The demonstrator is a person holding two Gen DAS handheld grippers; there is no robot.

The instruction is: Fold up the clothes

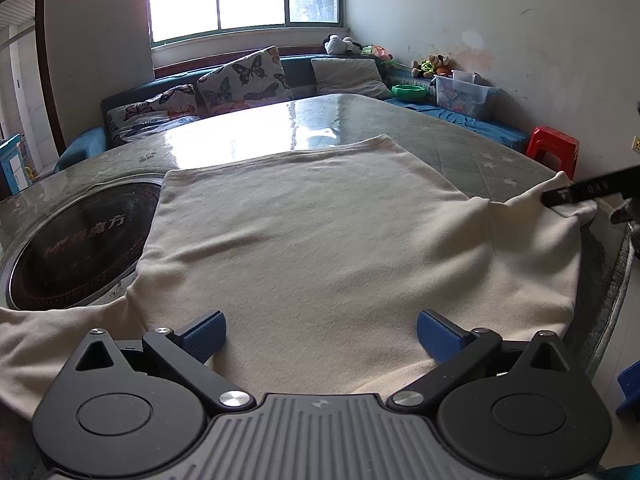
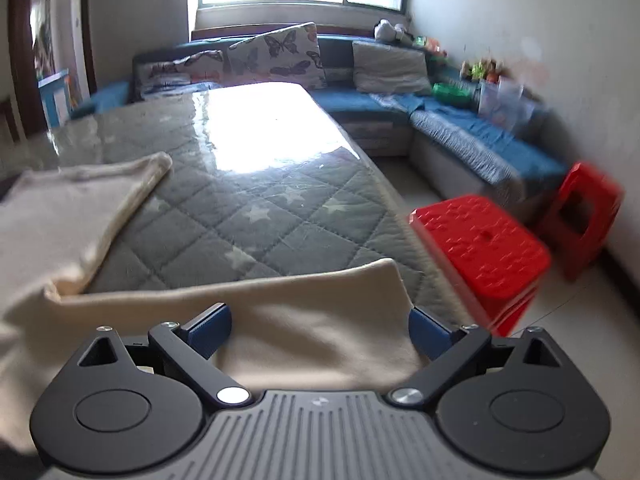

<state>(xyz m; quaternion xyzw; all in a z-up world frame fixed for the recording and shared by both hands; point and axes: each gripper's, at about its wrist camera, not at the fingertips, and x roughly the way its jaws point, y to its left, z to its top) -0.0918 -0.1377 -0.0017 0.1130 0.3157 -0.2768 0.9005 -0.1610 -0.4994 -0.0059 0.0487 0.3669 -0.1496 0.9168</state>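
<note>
I see the cream garment [image 1: 312,232] lying spread on the bench [image 1: 472,140], which has a grey quilted cover under a clear sheet; the body of the garment is mostly flat, with its far hem straight across and one sleeve going off to the left past the dark round cooktop [image 1: 80,240] set in the bench. My left tool [image 1: 320,334] is above the near edge of the cloth with its blue pads wide apart and nothing between them. My right tool [image 2: 320,330] is also wide in its own view, and the right sleeve end lies between and under the pads, not pinched as far as I can judge. In the left view the dark tip of this tool sits at the sleeve end by the right edge of the bench, where the cloth is a little raised; if it touches or only hovers, I cannot tell. About progress: the garment is laid out and no fold is seen on the body, so I judge that the folding work is still ahead, and the right sleeve looks to be the part being handled. The red stool [image 2: 480,248] stands just beside the bench, apart from the cloth.
</note>
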